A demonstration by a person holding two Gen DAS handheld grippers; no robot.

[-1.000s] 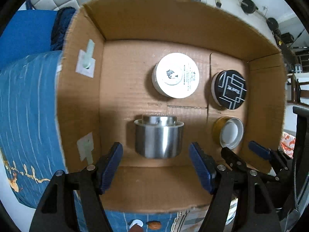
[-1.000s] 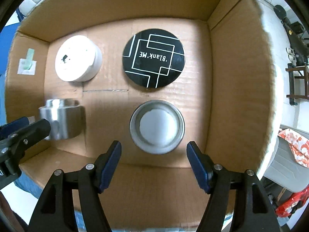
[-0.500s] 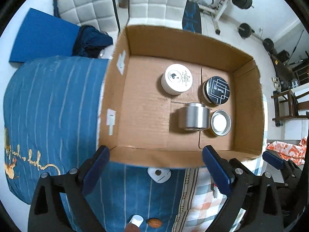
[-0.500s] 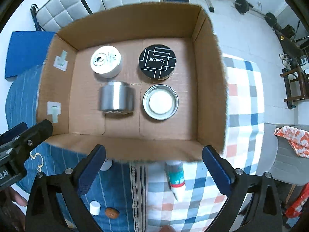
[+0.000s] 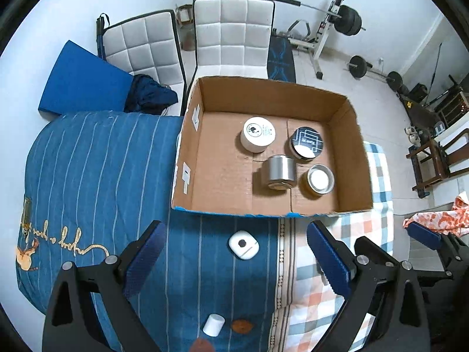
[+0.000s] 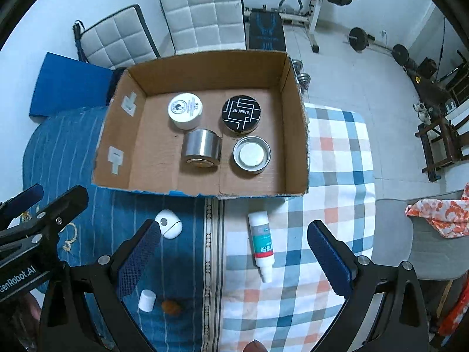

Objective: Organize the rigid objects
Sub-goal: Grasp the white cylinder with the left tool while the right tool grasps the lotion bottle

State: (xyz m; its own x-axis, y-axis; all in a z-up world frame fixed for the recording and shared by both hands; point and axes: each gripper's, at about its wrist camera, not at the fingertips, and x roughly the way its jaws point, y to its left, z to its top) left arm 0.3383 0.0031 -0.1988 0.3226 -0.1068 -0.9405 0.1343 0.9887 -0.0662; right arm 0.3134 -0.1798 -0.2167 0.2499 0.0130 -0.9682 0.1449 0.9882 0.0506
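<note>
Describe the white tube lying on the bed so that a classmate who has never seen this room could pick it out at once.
Find the open cardboard box on the bed, then look at the checked cloth just in front of its near wall. The white tube lies there on its side, cap pointing away from the box. Unlike the small white case and white cap nearby, it is long, with a green and red label.

The box [image 6: 202, 67] is matt, rough brown cardboard; the can [image 6: 201, 148] lying in it is brushed metal with a soft sheen. At six o'clock from it, the tube [image 6: 261, 242] looks like smooth glossy plastic on a woven cloth bedcover [image 6: 331, 158].
</note>
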